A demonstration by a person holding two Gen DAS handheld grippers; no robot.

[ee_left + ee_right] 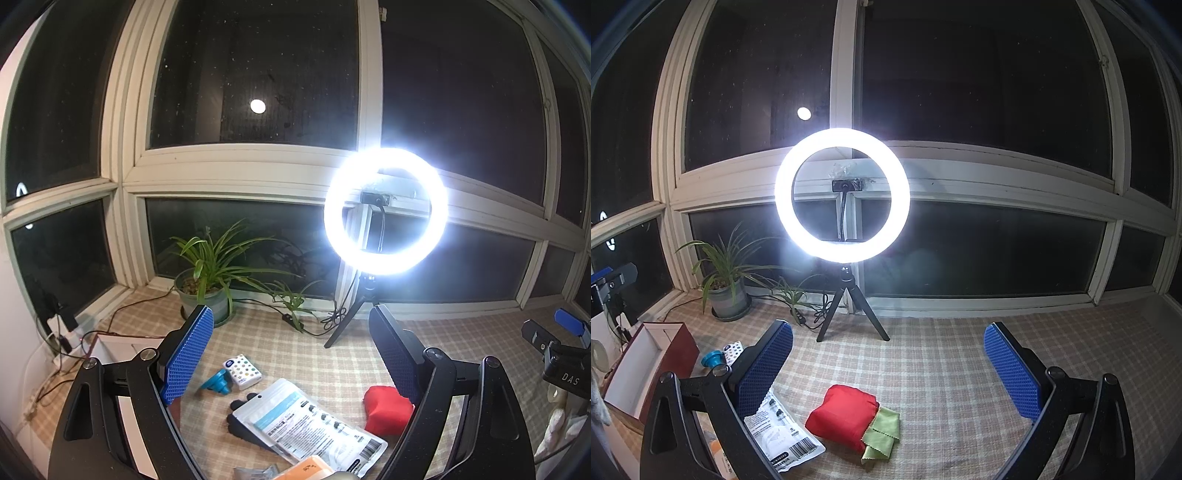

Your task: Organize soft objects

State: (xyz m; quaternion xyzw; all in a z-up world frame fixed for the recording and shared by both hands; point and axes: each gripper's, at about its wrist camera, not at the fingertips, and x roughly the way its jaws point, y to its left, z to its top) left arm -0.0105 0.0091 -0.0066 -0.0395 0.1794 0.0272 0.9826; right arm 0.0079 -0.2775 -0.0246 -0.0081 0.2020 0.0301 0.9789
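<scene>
A red soft pouch (pixel 843 415) lies on the checked cloth, with a green cloth (pixel 883 434) tucked at its right side. It also shows in the left wrist view (pixel 388 410). A white printed plastic packet (pixel 310 426) lies over a black glove (pixel 240 421); the packet also shows in the right wrist view (pixel 783 435). A small dotted tissue pack (pixel 242 371) and a blue object (pixel 218 384) lie behind. My left gripper (pixel 291 354) is open and empty above the packet. My right gripper (pixel 888 369) is open and empty above the pouch.
An open red box with a white inside (pixel 646 369) stands at the left. A lit ring light on a tripod (pixel 842 195), a potted plant (pixel 727 284) and cables stand by the window. An orange item (pixel 306 469) lies at the near edge.
</scene>
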